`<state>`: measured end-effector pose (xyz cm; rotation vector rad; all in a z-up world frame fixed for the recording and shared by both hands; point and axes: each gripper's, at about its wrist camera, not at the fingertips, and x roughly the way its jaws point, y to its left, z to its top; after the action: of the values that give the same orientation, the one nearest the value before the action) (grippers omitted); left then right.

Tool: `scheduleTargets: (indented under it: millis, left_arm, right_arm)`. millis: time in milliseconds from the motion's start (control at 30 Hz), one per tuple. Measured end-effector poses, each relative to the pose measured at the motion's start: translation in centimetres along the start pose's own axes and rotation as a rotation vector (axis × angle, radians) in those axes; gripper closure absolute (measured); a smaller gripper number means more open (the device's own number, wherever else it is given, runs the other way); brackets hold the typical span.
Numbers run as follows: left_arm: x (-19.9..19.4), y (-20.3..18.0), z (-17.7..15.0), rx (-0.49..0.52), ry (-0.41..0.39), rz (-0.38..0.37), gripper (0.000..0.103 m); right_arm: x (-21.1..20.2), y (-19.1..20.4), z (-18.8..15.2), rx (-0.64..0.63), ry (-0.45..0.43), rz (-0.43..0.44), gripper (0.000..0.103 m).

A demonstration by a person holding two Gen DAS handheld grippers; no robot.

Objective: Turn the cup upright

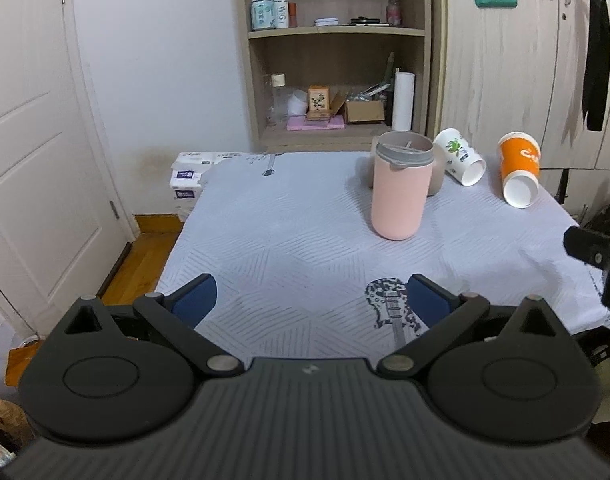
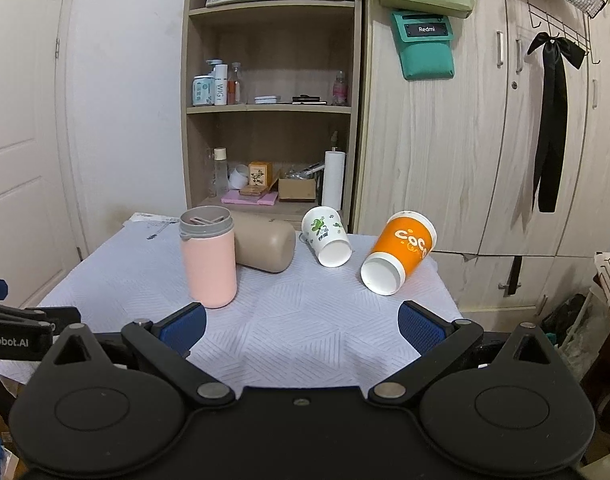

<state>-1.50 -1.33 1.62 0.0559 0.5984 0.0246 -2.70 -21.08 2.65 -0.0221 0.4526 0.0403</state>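
A pink cup with a grey rim stands upright on the table. Behind it a beige cup lies on its side. A white paper cup with a green print lies on its side, mouth toward me. An orange paper cup lies tilted on its side, mouth toward me. My left gripper is open and empty above the near table. My right gripper is open and empty, short of the cups.
The table wears a pale blue cloth with guitar prints. A wooden shelf unit with bottles and boxes stands behind it. Wardrobe doors stand at the right, a white door at the left. Tissue packs sit by the table's far left corner.
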Motion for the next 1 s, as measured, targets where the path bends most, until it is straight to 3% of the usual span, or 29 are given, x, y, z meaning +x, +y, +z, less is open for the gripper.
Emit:
scheduleTargets:
  millis: [300,1000]
  left_arm:
    - [0.53,0.61,-0.05,-0.003,0.028,0.028,0.0]
    - [0.8,0.45,0.07,0.004,0.036,0.016,0.0]
  right_arm:
    - [0.56,0.46,-0.01,-0.006,0.025,-0.008,0.0]
    - [0.26,0.26,-0.17,-0.004,0.029,-0.028,0.0]
